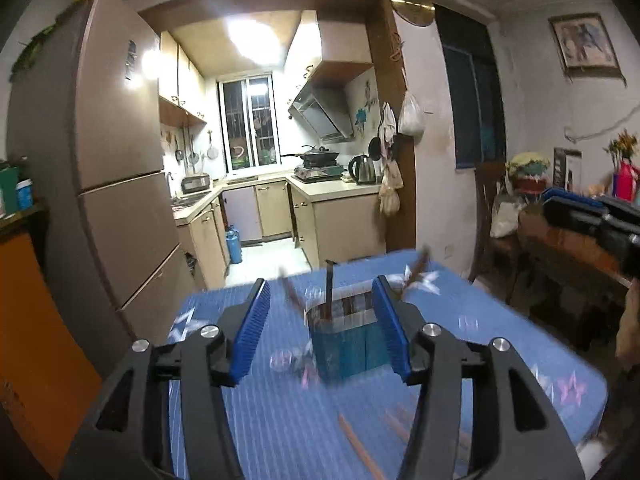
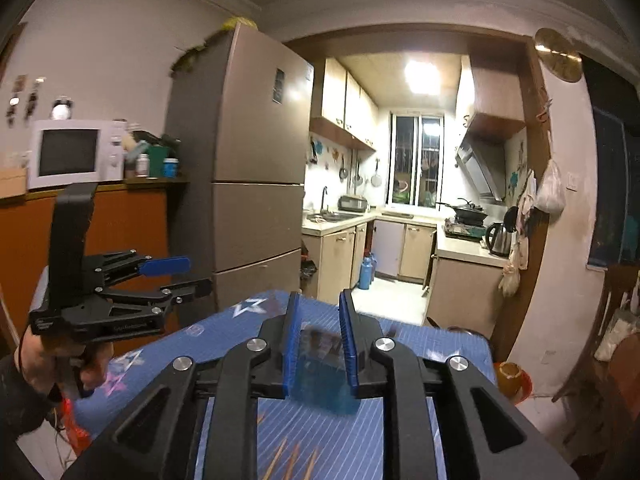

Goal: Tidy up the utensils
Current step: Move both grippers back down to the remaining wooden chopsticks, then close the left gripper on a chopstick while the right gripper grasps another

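Note:
A teal utensil holder (image 1: 348,348) stands on the table with the blue striped cloth (image 1: 280,412). Dark handles (image 1: 329,292) stick up out of it, all blurred. My left gripper (image 1: 320,292) is open, its blue pads (image 1: 252,328) wide apart on either side of the holder in the picture and not touching it. In the right wrist view the holder (image 2: 324,376) shows through the narrow gap of my right gripper (image 2: 320,296), whose jaws are slightly apart with nothing pressed. Chopsticks (image 1: 360,448) lie on the cloth near me. A hand holds the left gripper (image 2: 198,276) at the left.
A tall fridge (image 1: 120,160) and an orange cabinet (image 2: 120,224) with a microwave (image 2: 72,152) stand left of the table. The kitchen doorway is straight ahead. A dark wooden side table (image 1: 568,264) and chair are at the right. An orange cup (image 2: 510,376) sits past the table's right edge.

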